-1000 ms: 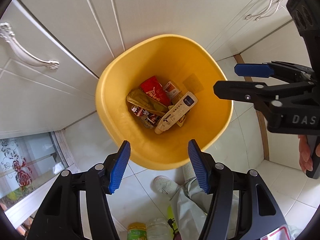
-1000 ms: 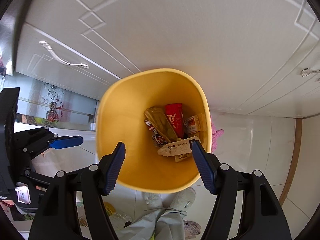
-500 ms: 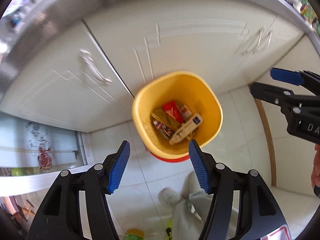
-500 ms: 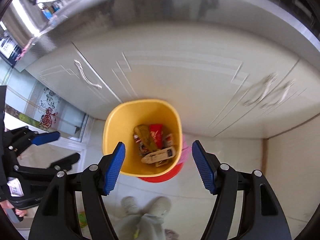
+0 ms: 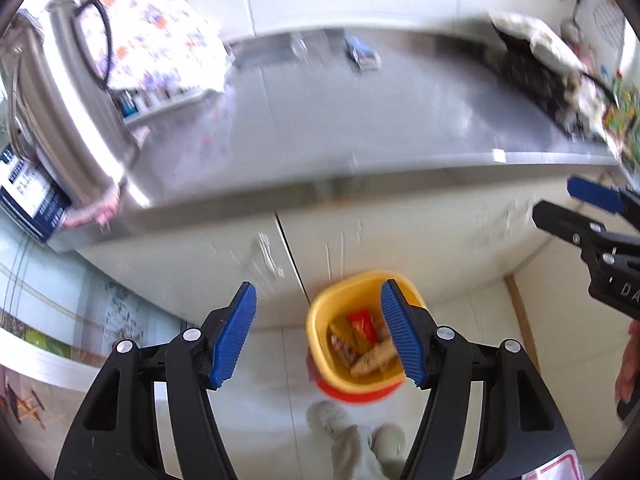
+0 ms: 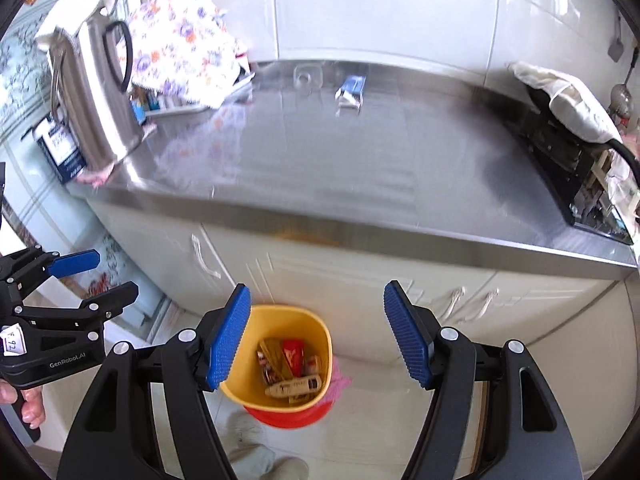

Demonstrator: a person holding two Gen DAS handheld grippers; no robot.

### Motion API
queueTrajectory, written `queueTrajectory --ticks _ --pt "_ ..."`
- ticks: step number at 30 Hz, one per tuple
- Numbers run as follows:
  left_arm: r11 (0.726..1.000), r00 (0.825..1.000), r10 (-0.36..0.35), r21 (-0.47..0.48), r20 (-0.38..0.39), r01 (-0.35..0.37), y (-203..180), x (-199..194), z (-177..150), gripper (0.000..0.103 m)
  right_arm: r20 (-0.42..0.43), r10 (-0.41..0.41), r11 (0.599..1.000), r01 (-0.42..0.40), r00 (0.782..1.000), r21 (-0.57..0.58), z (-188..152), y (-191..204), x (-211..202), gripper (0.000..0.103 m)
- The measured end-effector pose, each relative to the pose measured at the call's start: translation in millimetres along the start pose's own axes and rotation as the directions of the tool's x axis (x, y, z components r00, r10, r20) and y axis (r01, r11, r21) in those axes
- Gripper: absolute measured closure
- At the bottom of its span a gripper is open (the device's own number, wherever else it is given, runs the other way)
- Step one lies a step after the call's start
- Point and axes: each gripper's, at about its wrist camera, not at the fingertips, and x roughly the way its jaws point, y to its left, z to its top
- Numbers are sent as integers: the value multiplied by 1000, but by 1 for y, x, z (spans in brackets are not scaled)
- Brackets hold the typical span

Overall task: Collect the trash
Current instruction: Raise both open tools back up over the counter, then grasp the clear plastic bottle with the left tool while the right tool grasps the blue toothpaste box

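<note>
A yellow bin (image 5: 316, 320) (image 6: 248, 390) stands on the floor against the white cabinets, holding several wrappers and a tube (image 6: 294, 386). A small blue and white packet (image 6: 351, 91) (image 5: 362, 54) lies at the back of the steel counter (image 6: 320, 160), with a clear plastic piece (image 6: 307, 76) beside it. My left gripper (image 5: 319, 334) is open and empty, high above the bin. My right gripper (image 6: 317, 336) is open and empty, also above the bin. Each gripper shows at the edge of the other's view.
A steel kettle (image 6: 94, 92) and a blue box (image 6: 60, 150) stand at the counter's left end, by a floral cloth (image 6: 184, 48). A black stove (image 6: 568, 152) under a white cloth is at the right. My feet show by the bin.
Both grippers have risen from close over the bin to counter height, and the views have tilted up, so the counter top has come into sight. Both stay open.
</note>
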Motion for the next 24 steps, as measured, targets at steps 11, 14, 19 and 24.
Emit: queueTrajectory --ticks 11,14,19,24 --pt "999 993 -51 -15 105 52 28 19 85 35 61 -49 996 44 997 72 76 -5 20 32" --pt "998 992 -58 -10 115 60 34 26 101 35 72 -58 995 52 996 81 94 -4 31 32" --pt "996 990 -84 1 110 85 43 42 130 35 78 -69 993 61 995 104 121 -6 48 32" --pt "995 988 -97 1 118 98 49 60 161 34 78 -68 993 59 995 103 151 -9 72 32"
